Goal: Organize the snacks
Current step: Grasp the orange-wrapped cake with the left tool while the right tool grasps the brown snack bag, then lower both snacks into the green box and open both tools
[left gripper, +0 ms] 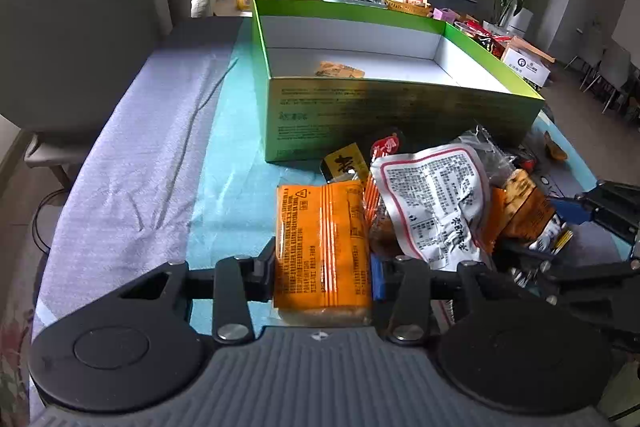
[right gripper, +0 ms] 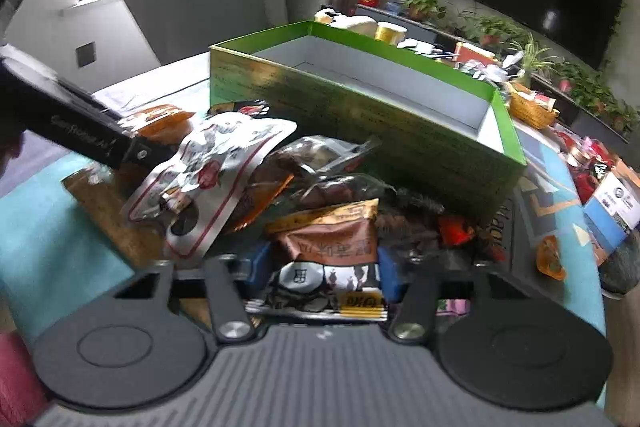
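Below the green box [left gripper: 400, 119] on the teal cloth [left gripper: 232, 187], the left gripper [left gripper: 323, 267] is angled downward and clamped on an orange packet [left gripper: 320, 247], while the right gripper [right gripper: 320, 275] is tilted likewise and clenched on a brown packet [right gripper: 332, 247] at the near edge of the snack pile. One small orange packet [left gripper: 340, 70] is seen on the box's white floor. Dense print covers the orange packet and a neighbouring silver pouch [left gripper: 436, 203], too small to be read.

One green box [left gripper: 400, 123], one packet [left gripper: 340, 70] inside (perhaps nine outside).
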A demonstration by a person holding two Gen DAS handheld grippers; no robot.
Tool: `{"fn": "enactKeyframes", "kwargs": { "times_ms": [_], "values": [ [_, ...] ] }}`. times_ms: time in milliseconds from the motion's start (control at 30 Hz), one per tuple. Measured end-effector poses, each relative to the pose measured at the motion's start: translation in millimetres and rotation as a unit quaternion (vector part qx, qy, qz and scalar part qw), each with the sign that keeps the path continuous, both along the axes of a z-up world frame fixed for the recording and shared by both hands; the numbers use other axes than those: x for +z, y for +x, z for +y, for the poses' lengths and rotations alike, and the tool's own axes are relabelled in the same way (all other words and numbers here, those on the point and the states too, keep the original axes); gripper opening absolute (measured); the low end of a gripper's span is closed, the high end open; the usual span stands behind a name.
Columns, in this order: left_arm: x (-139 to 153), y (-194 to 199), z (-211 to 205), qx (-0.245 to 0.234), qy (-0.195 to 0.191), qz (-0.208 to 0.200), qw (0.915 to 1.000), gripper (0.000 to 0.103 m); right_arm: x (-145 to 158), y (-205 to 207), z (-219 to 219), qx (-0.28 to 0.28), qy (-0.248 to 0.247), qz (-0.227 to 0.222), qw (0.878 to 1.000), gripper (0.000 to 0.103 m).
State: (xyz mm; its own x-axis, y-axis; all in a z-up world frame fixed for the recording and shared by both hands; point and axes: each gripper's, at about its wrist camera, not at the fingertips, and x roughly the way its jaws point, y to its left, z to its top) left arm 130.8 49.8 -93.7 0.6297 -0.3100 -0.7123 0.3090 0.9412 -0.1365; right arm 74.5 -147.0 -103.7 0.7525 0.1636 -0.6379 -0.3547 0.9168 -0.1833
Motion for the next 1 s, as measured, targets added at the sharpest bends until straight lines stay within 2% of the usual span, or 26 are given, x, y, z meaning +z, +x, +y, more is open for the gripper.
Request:
{"fn": "enactKeyframes", "kwargs": {
  "times_ms": [200, 533, 767, 1000],
  "values": [
    [22, -10, 5, 0.003, -0.012, -0.036, 0.9993, 0.039, 16, -12, -10, -0.015, 0.028, -0.025, 0.999, 0.034],
    [64, -18, 2, 0.000, -0.022, -0.085, 0.9961, 0.039, 59, -23, -20, -0.039, 0.078, -0.090, 0.992, 0.034],
    [84, -8, -10, -0.004, -0.031, -0.112, 0.9932, 0.039, 83, -6, -20, -0.057, 0.110, -0.121, 0.985, 0.034],
    [101, 13, -27, -0.009, -0.025, -0.134, 0.9906, 0.039, 95, 23, -29, -0.088, 0.156, -0.127, 0.976, 0.034]
  ]
}}
